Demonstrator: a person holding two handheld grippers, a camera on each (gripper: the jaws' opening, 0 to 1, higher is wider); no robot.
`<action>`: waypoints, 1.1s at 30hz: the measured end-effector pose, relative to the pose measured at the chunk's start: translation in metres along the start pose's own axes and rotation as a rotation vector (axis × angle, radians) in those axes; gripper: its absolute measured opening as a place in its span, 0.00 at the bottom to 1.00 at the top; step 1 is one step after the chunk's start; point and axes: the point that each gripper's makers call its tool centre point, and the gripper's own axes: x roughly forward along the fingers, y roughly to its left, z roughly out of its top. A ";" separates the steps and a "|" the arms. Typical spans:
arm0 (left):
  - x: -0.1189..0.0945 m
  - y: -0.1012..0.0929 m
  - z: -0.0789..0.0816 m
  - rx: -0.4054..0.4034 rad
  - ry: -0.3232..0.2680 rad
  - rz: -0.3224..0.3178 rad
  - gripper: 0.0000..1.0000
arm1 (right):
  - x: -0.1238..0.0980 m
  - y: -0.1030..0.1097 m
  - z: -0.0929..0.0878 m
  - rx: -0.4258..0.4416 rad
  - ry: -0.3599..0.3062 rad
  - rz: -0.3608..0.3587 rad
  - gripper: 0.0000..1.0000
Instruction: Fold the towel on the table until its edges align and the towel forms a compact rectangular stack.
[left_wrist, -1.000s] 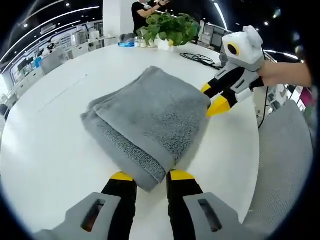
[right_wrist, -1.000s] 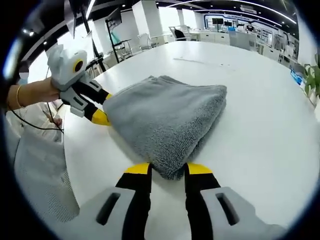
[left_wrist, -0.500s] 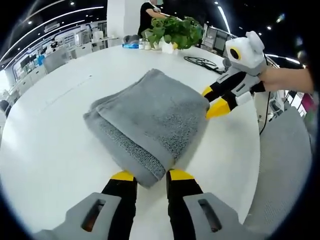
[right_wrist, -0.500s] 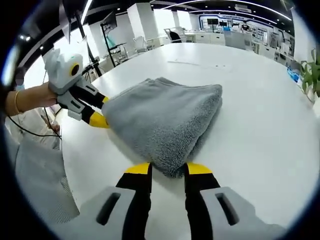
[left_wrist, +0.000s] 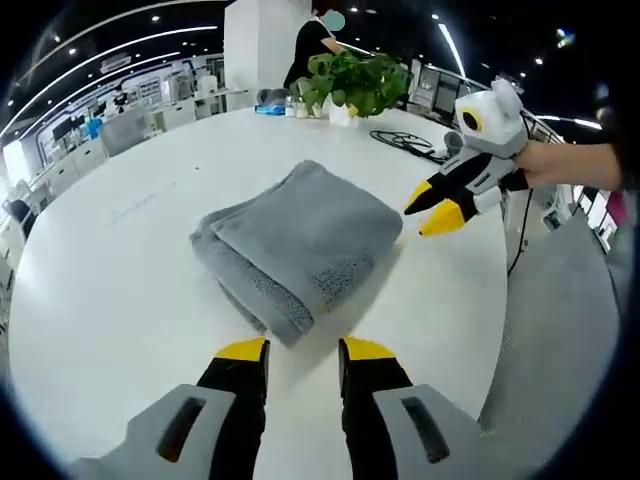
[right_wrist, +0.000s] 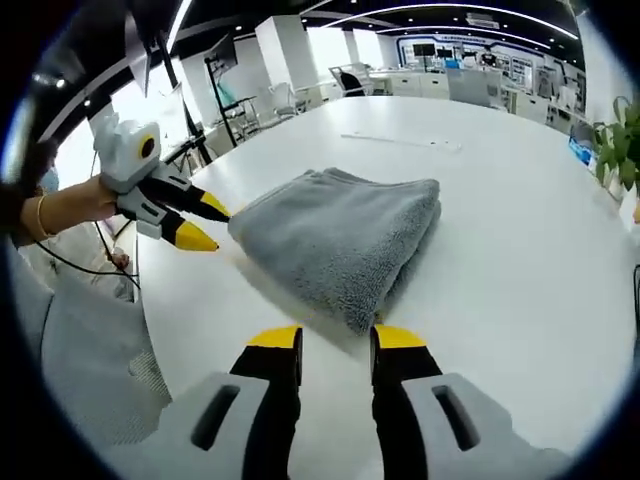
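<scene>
A grey towel (left_wrist: 300, 245) lies folded in a thick rectangular stack on the round white table (left_wrist: 110, 290). In the left gripper view, my left gripper (left_wrist: 303, 352) stands open just short of the towel's near corner, nothing between its jaws. My right gripper (left_wrist: 432, 207) comes in from the right, held by a hand, open and a little off the towel's right corner. In the right gripper view the towel (right_wrist: 340, 235) lies ahead of my open right gripper (right_wrist: 337, 340), and the left gripper (right_wrist: 205, 222) hovers open by its left corner.
A potted plant (left_wrist: 350, 75) and small items stand at the table's far side, with a person (left_wrist: 315, 40) behind. A black cable (left_wrist: 405, 140) lies at the far right. The table edge (left_wrist: 500, 330) drops to grey floor. Office desks fill the background.
Both grippers have drawn back from the towel. Its corners lay between the jaws before; now a strip of bare table separates each gripper from the towel, which lies still.
</scene>
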 end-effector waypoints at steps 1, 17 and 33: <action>-0.004 -0.002 -0.001 -0.001 -0.006 0.005 0.29 | -0.002 0.001 0.000 0.001 -0.005 0.000 0.26; -0.064 -0.016 -0.002 -0.077 -0.197 0.094 0.53 | -0.050 0.023 -0.012 0.015 -0.080 -0.026 0.37; -0.083 -0.038 -0.006 -0.121 -0.288 0.108 0.78 | -0.077 0.032 -0.031 0.128 -0.204 -0.101 0.62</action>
